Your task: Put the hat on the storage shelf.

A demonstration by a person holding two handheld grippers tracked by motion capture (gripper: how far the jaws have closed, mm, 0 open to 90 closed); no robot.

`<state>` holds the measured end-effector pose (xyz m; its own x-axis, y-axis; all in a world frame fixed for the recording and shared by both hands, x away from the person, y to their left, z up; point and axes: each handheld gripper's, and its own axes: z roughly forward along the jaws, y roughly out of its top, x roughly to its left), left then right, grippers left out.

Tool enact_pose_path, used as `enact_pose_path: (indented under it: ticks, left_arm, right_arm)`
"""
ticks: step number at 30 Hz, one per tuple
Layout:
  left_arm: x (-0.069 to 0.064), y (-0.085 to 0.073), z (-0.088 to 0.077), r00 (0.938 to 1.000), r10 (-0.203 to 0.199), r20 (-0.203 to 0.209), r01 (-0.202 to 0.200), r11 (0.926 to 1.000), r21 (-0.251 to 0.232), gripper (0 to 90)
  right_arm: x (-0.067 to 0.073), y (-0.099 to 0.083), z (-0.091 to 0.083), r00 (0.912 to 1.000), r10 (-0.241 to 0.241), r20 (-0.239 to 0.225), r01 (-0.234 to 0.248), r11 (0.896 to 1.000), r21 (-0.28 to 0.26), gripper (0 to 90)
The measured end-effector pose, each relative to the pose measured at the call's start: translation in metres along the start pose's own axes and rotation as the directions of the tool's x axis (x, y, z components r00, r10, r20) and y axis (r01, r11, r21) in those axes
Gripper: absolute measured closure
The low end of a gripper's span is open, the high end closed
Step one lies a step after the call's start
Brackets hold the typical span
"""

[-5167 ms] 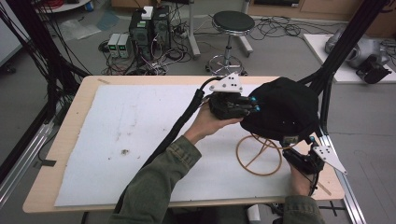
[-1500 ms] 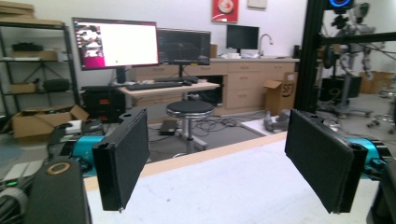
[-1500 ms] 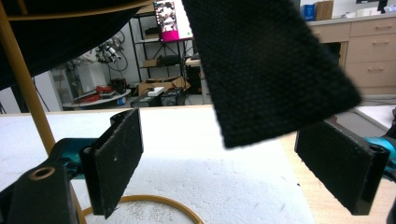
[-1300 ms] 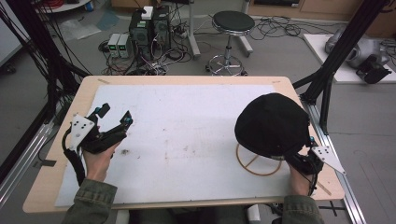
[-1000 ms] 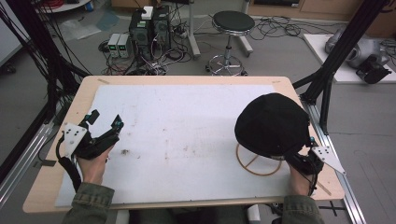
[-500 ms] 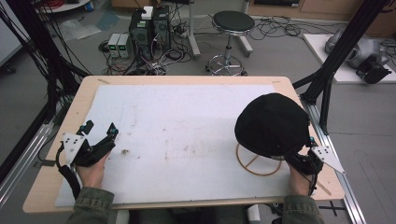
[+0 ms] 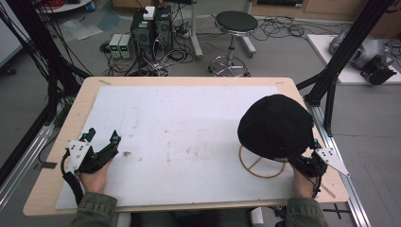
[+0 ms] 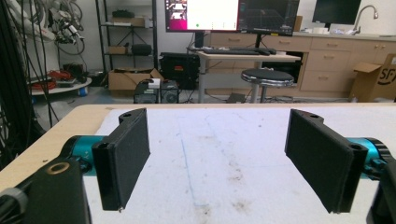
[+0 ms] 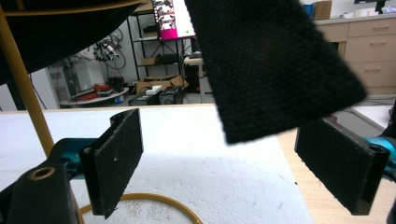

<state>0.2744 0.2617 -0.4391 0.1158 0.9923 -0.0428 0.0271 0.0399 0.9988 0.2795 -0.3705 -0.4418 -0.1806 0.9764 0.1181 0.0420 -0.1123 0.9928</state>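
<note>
Though near right gripper (image 7: 308, 158), hat (image 7: 275, 125) unheld.

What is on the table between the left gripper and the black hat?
Nothing stands there. In the high view, only the bare white mat with a few small dirty specks stretches from the left gripper to the black hat on its gold stand.

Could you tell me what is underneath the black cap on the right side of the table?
The black cap sits on a yellow wire stand; its ring base rests on the white mat. The stand's top is covered by the cap.
</note>
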Motion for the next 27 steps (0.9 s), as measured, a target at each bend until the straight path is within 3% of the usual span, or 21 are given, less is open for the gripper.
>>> enact_pose_path:
  ticks: [3, 12, 27]
  left_arm:
    - [0.0022, -0.0027, -0.0007, 0.9999, -0.015, 0.005, 0.015, 0.9998, 0.011, 22.2]
    - [-0.0001, -0.0033, -0.0017, 0.9998, 0.005, 0.020, -0.005, 0.9998, 0.017, 22.1]
    - [0.0036, -0.0036, -0.0045, 0.9995, -0.019, 0.024, 0.018, 0.9994, 0.029, 22.2]
  right_arm:
    - [-0.0007, 0.0002, -0.0006, 1.0000, -0.003, -0.003, 0.003, 1.000, 0.002, 14.6]
    - [0.0006, -0.0002, 0.0023, 1.0000, 0.001, -0.008, -0.001, 1.000, 0.006, 14.6]
    - [0.0025, 0.0003, 0.0039, 0.9999, -0.008, -0.013, 0.008, 1.000, 0.004, 14.6]
